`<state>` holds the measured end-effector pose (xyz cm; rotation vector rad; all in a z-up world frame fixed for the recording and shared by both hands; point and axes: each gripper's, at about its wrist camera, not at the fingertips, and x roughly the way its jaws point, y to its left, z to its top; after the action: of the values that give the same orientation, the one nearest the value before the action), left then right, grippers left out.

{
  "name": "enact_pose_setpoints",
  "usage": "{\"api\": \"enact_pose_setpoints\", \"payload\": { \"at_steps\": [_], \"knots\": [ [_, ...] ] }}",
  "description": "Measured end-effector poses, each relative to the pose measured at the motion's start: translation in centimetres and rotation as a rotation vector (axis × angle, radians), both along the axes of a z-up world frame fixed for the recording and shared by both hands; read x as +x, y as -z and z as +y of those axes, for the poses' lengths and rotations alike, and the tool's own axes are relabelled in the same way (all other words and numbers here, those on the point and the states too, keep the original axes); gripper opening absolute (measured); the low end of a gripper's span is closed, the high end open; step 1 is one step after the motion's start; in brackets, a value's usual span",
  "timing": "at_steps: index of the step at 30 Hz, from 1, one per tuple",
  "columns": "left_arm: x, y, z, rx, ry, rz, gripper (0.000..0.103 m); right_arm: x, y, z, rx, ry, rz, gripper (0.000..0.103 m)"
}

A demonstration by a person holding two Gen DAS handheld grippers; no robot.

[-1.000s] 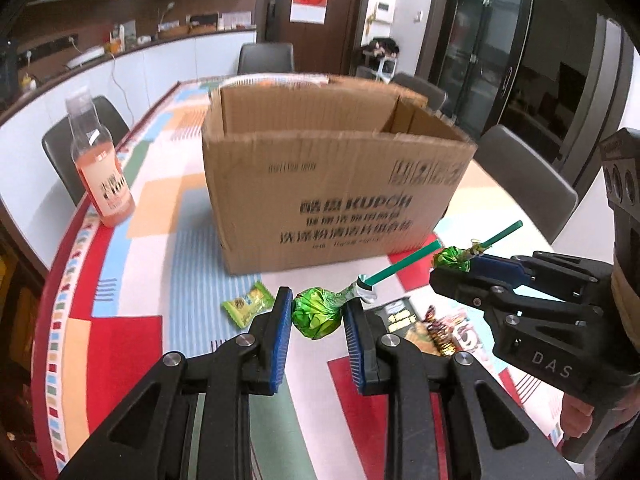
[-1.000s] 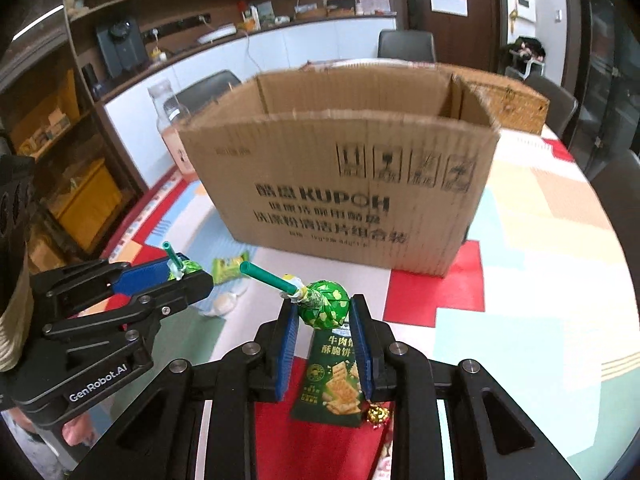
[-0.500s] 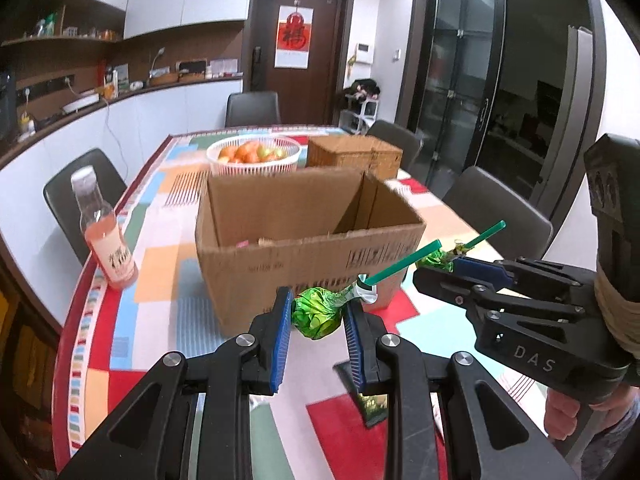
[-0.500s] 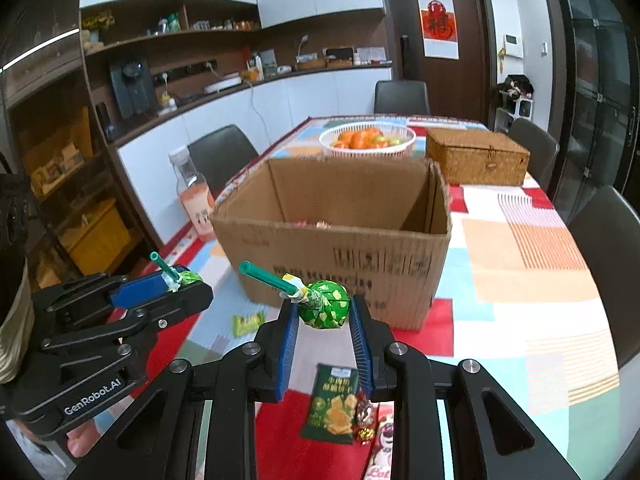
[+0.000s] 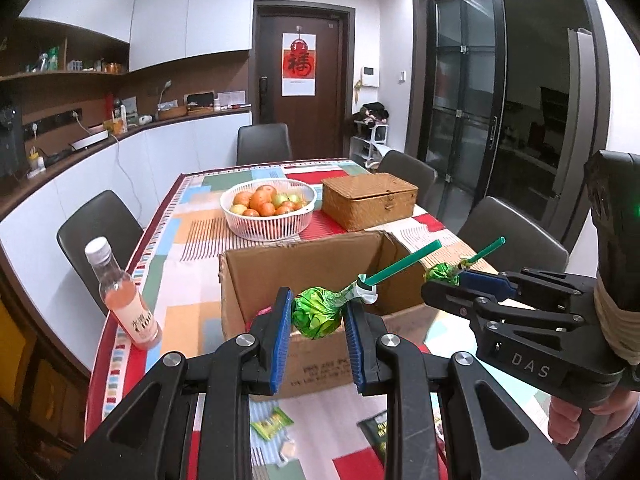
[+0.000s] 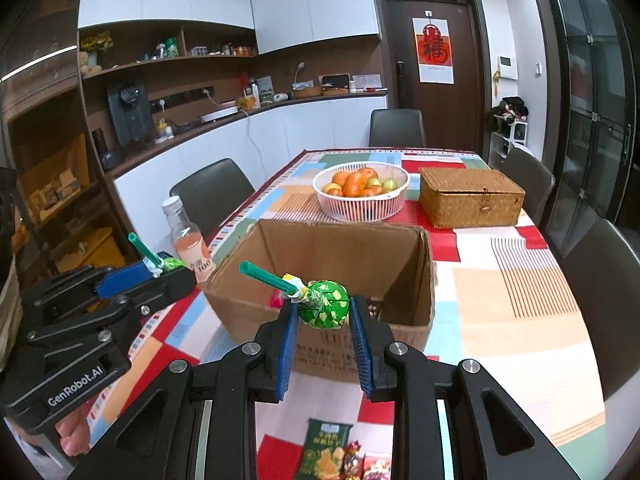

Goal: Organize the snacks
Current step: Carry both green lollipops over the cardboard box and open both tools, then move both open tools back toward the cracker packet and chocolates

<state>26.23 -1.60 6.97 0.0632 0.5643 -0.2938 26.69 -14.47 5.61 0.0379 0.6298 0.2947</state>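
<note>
both lollipops (image 5: pixel 318 312) (image 6: pixel 325 309) now higher above the box (image 5: pixel 304 276).

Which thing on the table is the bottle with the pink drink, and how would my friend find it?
Start at the open cardboard box in the middle of the colourful tablecloth. Look beside it toward the table edge nearest the white cabinets: the pink drink bottle stands upright there. It is the only clear bottle, with a white cap.
</note>
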Motion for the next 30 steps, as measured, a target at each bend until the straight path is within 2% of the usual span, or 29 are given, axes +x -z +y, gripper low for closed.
{"api": "enact_pose_setpoints", "payload": {
  "at_steps": [10, 17, 19, 20, 22, 24, 30],
  "knots": [
    [6.2, 1.8, -0.4, 0.027, -0.011, 0.105, 0.026, 5.4, 0.8, -0.4, -0.015, 0.029, 0.066, 0.027],
    [9.0, 3.9, -0.4, 0.063, -0.034, 0.163, 0.026, 8.1, 2.1, -0.4, -0.038, 0.045, 0.112, 0.027],
    [9.5, 4.3, -0.3, 0.073, -0.050, 0.179, 0.031, 8.7, 2.5, -0.3, -0.049, 0.054, 0.121, 0.028],
    [9.6, 4.3, -0.2, 0.073, -0.058, 0.181, 0.036, 9.0, 2.6, -0.2, -0.056, 0.057, 0.127, 0.033],
    [9.4, 4.3, 0.1, 0.074, -0.067, 0.177, 0.038, 9.1, 3.0, -0.2, -0.070, 0.072, 0.137, 0.045],
    [8.7, 4.2, 0.2, 0.081, -0.075, 0.164, 0.044, 8.7, 3.1, -0.2, -0.083, 0.080, 0.131, 0.045],
    [5.5, 3.8, -0.2, 0.068, -0.047, 0.127, 0.045, 6.0, 2.7, -0.2, -0.086, 0.059, 0.096, 0.045]
  ]
}}
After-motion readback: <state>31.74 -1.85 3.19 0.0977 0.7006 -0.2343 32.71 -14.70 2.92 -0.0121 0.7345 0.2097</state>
